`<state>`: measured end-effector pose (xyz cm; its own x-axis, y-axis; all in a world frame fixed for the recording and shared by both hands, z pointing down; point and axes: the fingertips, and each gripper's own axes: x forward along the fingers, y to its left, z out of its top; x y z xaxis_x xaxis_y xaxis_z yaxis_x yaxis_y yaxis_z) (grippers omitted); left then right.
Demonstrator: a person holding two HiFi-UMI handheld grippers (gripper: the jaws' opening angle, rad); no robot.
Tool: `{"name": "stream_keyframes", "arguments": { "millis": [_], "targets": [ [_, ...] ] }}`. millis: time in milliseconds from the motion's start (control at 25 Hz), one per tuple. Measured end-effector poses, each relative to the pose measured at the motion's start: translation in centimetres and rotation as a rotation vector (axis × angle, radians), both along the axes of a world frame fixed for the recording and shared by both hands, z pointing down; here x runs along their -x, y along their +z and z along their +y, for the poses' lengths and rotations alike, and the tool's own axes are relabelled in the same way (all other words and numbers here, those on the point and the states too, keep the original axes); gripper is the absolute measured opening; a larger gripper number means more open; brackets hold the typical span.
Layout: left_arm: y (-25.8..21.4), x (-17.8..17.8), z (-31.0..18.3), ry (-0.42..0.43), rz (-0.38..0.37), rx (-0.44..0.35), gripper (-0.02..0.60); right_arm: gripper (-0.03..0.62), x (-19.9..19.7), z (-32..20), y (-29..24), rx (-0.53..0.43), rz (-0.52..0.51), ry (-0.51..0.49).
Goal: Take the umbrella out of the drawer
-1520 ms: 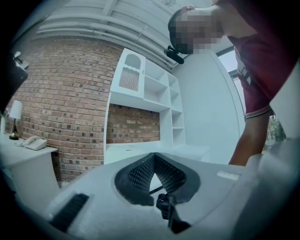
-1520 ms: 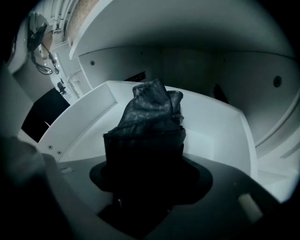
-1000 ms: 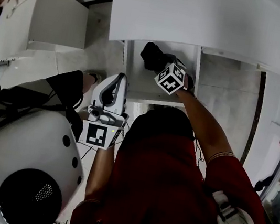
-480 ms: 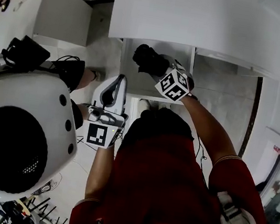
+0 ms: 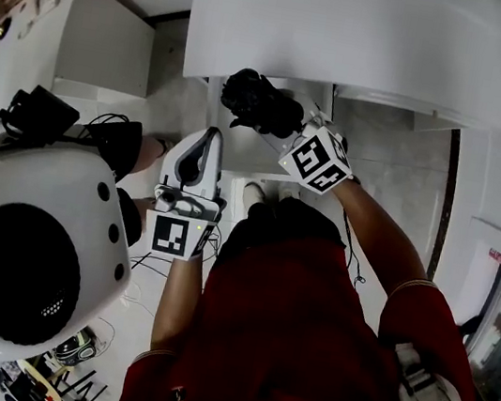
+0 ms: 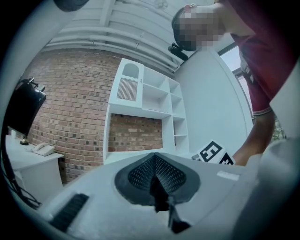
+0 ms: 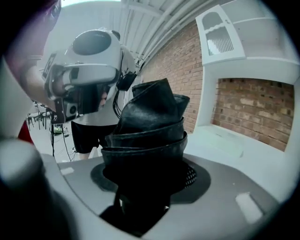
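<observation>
Umbrella (image 5: 259, 101), black, folded and strapped into a bundle, is pinched in the jaws of the right gripper (image 5: 281, 119). In the right gripper view the jaws clamp the bundle's lower part (image 7: 149, 126), w/ the rest sticking out past the tips. Grip across the wrapped fabric prob. keeps the folds from slipping loose and gives the pads something soft to bite.

It hangs over the open drawer (image 5: 253, 157), by the edge of the white cabinet (image 5: 353, 41), and looks clear of the drawer floor, so the task is about done; only setting it down somewhere is left.

Left gripper (image 5: 209, 140) sits beside the drawer's left side, jaws pressed together on nothing (image 6: 156, 173), likely parked out of the way. Another person w/ a white domed device (image 5: 25, 267) stands to the left, apart from the drawer.
</observation>
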<state>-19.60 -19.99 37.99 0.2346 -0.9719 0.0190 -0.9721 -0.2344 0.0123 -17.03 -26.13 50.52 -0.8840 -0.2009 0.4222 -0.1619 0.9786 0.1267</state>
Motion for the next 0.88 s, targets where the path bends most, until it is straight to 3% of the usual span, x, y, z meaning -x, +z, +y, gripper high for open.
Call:
{"name": "stream_keyframes", "arguments": {
  "millis": [880],
  "targets": [
    [-6.9,-1.3,-0.2,0.085,-0.031,-0.141,0.006,0.262,-4.8,2.5,-15.9,0.035,-0.372,0.104]
  ]
}}
